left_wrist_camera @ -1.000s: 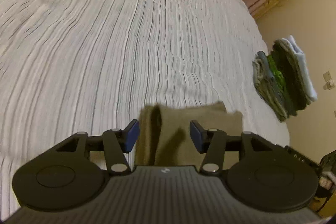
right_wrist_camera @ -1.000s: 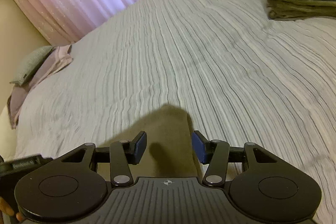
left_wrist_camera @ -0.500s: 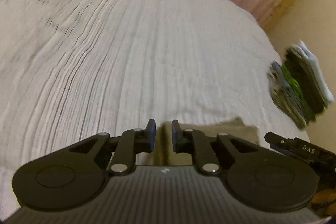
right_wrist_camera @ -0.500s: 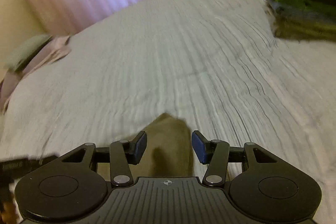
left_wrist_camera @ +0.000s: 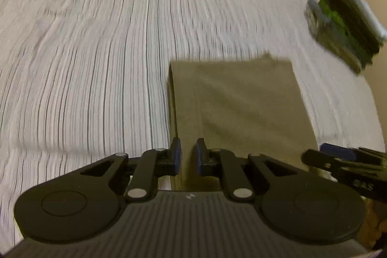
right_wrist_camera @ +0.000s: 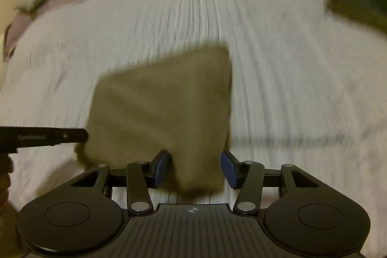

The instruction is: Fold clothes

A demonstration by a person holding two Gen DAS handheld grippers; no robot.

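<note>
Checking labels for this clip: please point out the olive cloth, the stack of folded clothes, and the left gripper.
olive cloth [left_wrist_camera: 241, 98]: left wrist view, middle of its flat top.
stack of folded clothes [left_wrist_camera: 343, 23]: left wrist view, middle of the pile's side.
left gripper [left_wrist_camera: 186, 156]: left wrist view, midway between its fingertips.

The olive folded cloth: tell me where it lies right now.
The olive folded cloth lies flat on the striped bedspread at the near edge, just ahead of both hand-held grippers. The stack of folded clothes sits farther off to its right in the left wrist view.
</note>
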